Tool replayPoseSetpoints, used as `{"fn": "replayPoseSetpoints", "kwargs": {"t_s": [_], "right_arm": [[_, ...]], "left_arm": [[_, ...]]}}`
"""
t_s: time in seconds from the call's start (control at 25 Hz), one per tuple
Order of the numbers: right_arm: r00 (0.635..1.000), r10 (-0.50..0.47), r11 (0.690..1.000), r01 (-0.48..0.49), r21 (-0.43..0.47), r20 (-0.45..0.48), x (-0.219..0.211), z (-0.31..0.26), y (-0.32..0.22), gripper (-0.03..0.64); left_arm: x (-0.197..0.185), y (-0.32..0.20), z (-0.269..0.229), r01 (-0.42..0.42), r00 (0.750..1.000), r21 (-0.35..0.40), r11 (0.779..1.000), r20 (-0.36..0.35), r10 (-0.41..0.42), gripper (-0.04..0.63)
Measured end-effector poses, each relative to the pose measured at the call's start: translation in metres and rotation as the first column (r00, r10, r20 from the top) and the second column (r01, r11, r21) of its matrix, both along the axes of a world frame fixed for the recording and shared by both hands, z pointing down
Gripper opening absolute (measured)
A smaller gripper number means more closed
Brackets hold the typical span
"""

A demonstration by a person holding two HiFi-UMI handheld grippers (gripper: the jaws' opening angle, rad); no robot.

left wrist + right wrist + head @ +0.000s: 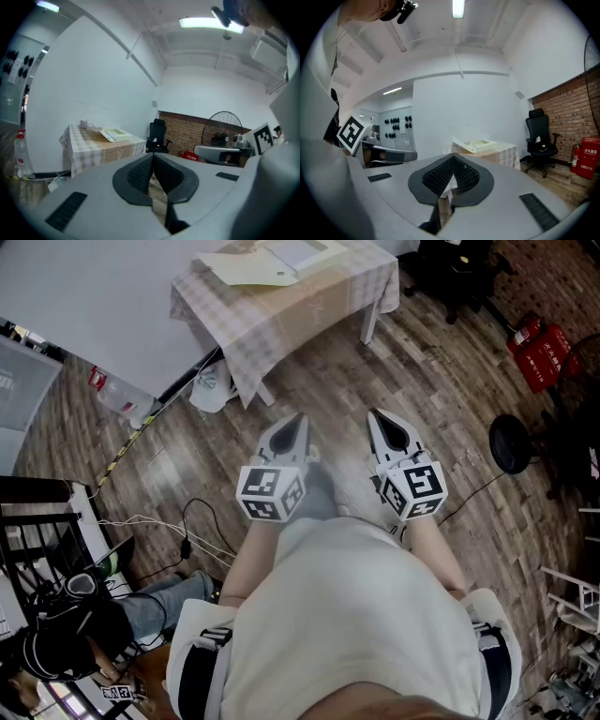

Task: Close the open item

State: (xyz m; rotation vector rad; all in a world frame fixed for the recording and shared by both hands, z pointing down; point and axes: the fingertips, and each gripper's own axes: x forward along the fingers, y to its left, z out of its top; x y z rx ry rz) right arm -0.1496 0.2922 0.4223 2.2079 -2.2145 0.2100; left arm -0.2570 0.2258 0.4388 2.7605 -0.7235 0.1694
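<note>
A flat cream box (272, 263) lies on a table with a checked cloth (309, 310), its lid swung open. It also shows in the left gripper view as the box (115, 134) and in the right gripper view as the box (476, 143), well ahead of both grippers. My left gripper (295, 420) and right gripper (380, 418) hang side by side over the wooden floor, short of the table. The left gripper (152, 157) is shut with nothing between its pads. The right gripper (453, 158) is shut too, and empty.
A black office chair (459, 268) stands right of the table, with red extinguishers (539, 352) and a fan base (511, 442) further right. A white bag (211, 385) and a plastic bottle (117, 395) lie left of the table. Cables (178, 531) trail at lower left.
</note>
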Motion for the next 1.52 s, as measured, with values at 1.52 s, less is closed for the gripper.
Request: {"fn": "replayPoseSetpoints", "kwargs": {"t_s": [1.52], "right_arm": [[0.997,-0.073,0.997,0.073,-0.022,0.004,0.091,-0.016,-0.247,0.0]], "left_arm": [[0.069,-0.284,0.01,0.131,0.991,-0.031,0.991,0.029,-0.13,0.006]]}}
